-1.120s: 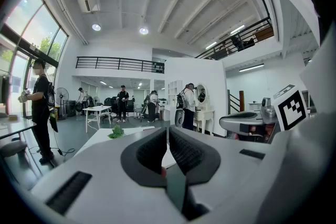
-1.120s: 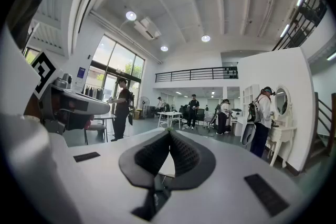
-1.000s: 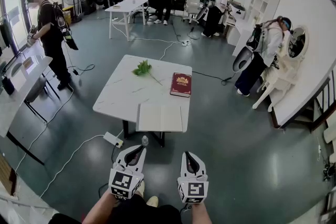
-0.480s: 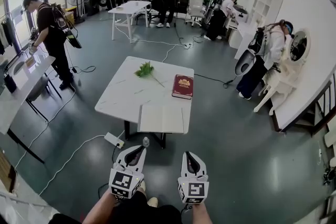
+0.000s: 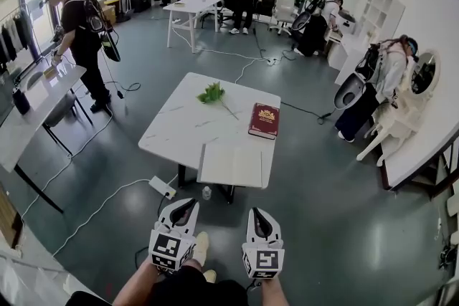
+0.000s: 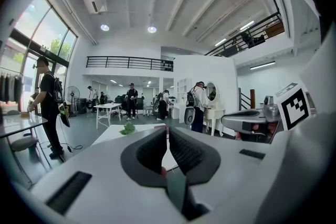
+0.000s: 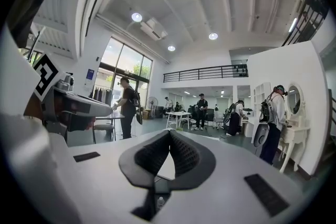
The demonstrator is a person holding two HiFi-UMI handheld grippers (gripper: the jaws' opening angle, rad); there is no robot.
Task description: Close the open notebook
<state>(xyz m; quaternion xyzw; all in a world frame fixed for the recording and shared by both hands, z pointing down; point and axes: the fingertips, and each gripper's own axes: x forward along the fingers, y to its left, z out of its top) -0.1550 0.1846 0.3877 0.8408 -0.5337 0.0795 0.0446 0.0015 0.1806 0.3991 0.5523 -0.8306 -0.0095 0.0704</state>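
While the notebook [image 5: 232,165] lies open and flat at the near edge of the white counter [image 5: 179,129], both grippers hang short of it, above the floor. A red book [image 5: 264,120] lies just beyond the notebook, a green sprig [image 5: 212,92] farther back. Left gripper [image 5: 184,204] and right gripper [image 5: 257,213]: fingers [image 6: 149,152] pressed together, nothing between them.

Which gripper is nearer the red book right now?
Right. The right gripper hangs almost straight below the red book in the head view; the left gripper is farther off toward the lower left. Neither has reached the white table.
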